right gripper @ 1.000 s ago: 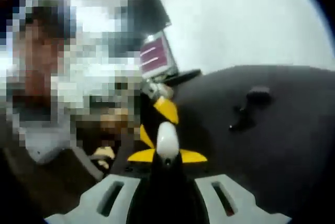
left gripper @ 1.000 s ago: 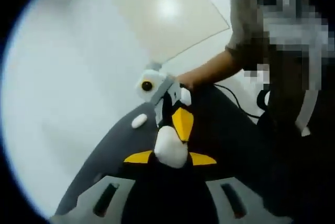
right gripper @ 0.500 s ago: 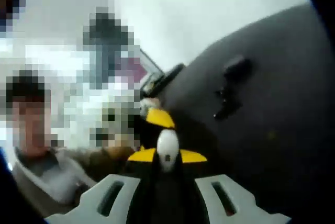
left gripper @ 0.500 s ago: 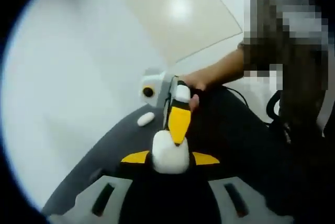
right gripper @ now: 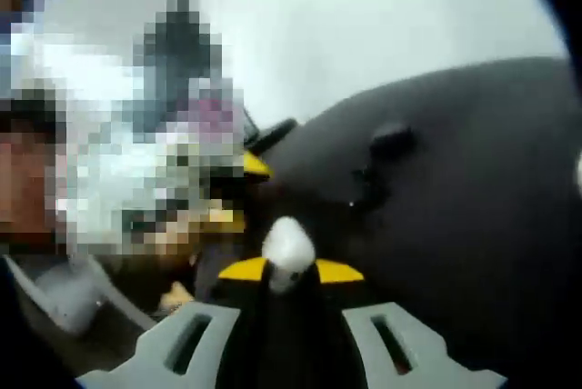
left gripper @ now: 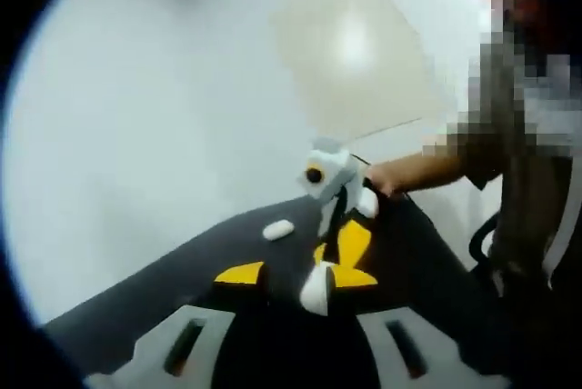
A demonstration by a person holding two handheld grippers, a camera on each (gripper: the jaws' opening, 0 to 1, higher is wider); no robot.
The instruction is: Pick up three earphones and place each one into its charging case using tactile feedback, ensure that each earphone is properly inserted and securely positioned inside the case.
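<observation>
On the dark mat (left gripper: 164, 289) in the left gripper view, a small white earphone (left gripper: 277, 229) lies loose, up and to the left of the left hand-held gripper (left gripper: 316, 286), near it but not touching; the mat covers part of a white desk (left gripper: 136, 116), and a pale beige sheet (left gripper: 350, 57) lies farther back on that desk. The left hand-held gripper's yellow-tipped jaws are closed on a white rounded piece (left gripper: 317, 287) (earphone or case, too blurred to tell). Just beyond them the right hand-held gripper (left gripper: 347, 225) comes in from the right, its grey body and yellow jaw tilted, with another white bit (left gripper: 367, 202) at its side; a person's hand (left gripper: 389, 175) grips it from behind.

The right gripper view offers things the other lacks: a dark, irregular object (right gripper: 377, 166) resting on the mat (right gripper: 473, 225) up and right of the jaws, well apart from them; a black slender item (right gripper: 270, 133) at the mat's far edge; a hint of yellow (right gripper: 255, 165) from the other gripper at left. Here the right hand-held gripper (right gripper: 287, 266) has its jaws pressed together around a white rounded piece (right gripper: 288, 245), which sits right at the tips between the yellow pads.
</observation>
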